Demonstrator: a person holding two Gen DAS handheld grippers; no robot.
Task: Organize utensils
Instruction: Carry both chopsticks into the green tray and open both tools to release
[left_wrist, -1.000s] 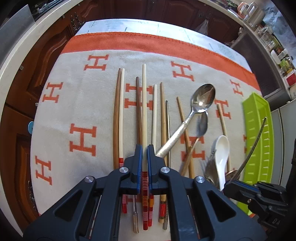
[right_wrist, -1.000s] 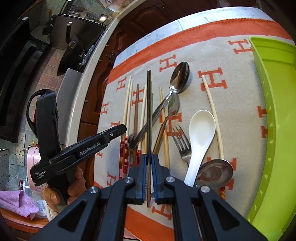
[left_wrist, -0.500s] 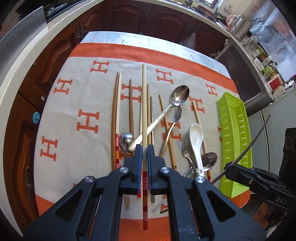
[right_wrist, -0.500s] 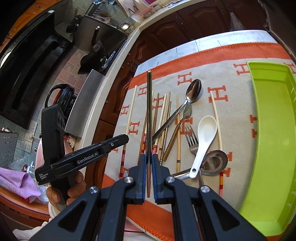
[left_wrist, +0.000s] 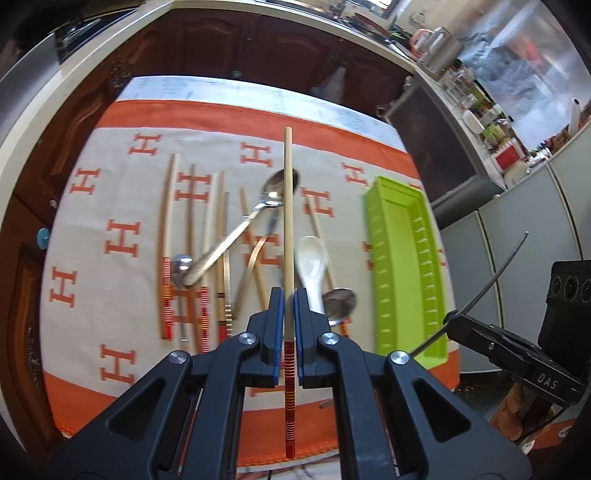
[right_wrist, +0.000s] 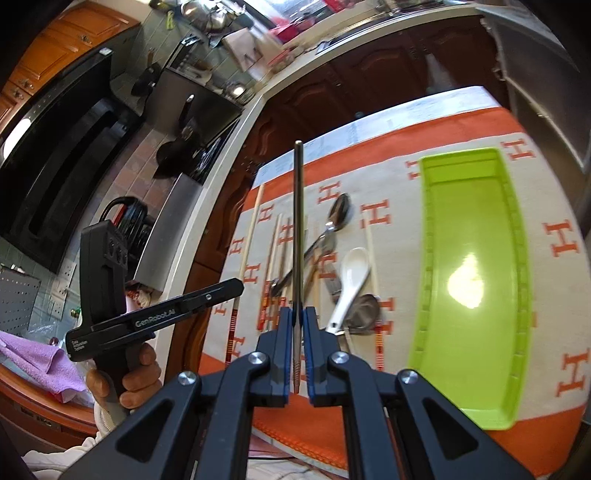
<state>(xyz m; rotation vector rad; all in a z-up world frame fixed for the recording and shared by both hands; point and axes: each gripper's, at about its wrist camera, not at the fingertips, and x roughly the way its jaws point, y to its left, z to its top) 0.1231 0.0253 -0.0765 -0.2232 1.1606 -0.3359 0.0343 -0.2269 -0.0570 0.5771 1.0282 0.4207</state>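
Both grippers have lifted clear of the counter: the left gripper (left_wrist: 289, 295) has its jaws clamped on a pale chopstick (left_wrist: 288, 221), the right gripper (right_wrist: 299, 314) on a metal chopstick (right_wrist: 298, 229). The green tray (right_wrist: 476, 288) waits empty, likely next.

The left gripper (left_wrist: 288, 295) is a matte black plastic frame with triangular cut-outs, round silver screws at its joints and blue-edged pads on its two fingers. The right gripper (right_wrist: 297, 314) is built the same way. Seen from the right wrist, the left unit has a black pistol-grip body with white lettering along its side, round sockets on top and a pale cuff, possibly a sleeve, below the hand (right_wrist: 125, 380).
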